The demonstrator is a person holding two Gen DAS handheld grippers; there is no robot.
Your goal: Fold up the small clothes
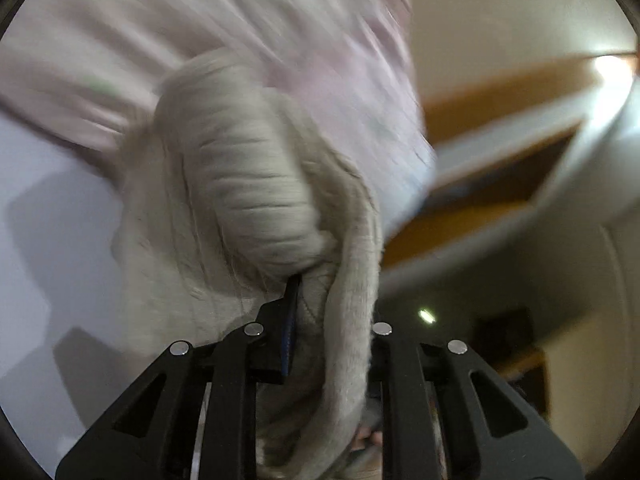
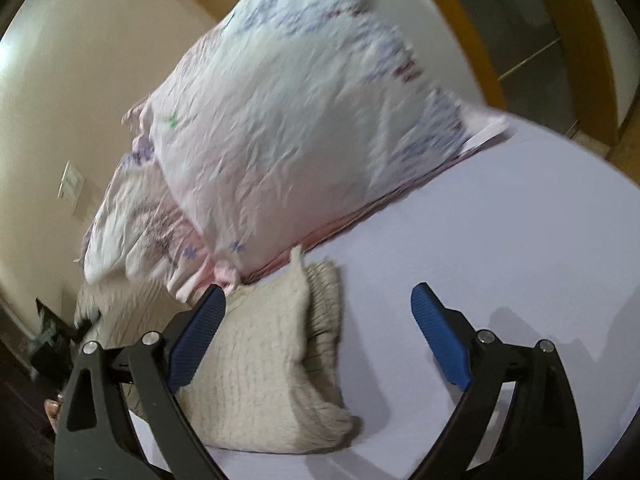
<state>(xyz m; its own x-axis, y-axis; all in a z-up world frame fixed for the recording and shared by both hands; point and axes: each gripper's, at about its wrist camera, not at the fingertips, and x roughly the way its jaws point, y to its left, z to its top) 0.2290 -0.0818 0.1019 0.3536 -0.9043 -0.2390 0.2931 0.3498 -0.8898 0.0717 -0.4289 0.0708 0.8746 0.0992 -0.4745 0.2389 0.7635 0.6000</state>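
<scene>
Item: cream knit garment (image 2: 276, 356), half-folded. Left tongs (image 1: 320, 320) clamped its edge, apparently to carry it over; right tongs (image 2: 320, 336) gaped empty above it, pillow (image 2: 296, 120) beyond.

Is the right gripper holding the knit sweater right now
No, the right gripper is open, its blue pads spread apart above the cream knit sweater, gripping nothing.

We cannot see the left gripper (image 1: 310, 320) fingertips: the cream knit garment (image 1: 248, 200) wraps over them. At twelve o'clock the pink pillow (image 1: 248, 40) smears with motion blur. In the right wrist view, a dark object (image 2: 50, 340) at eight o'clock is unreadable.
</scene>
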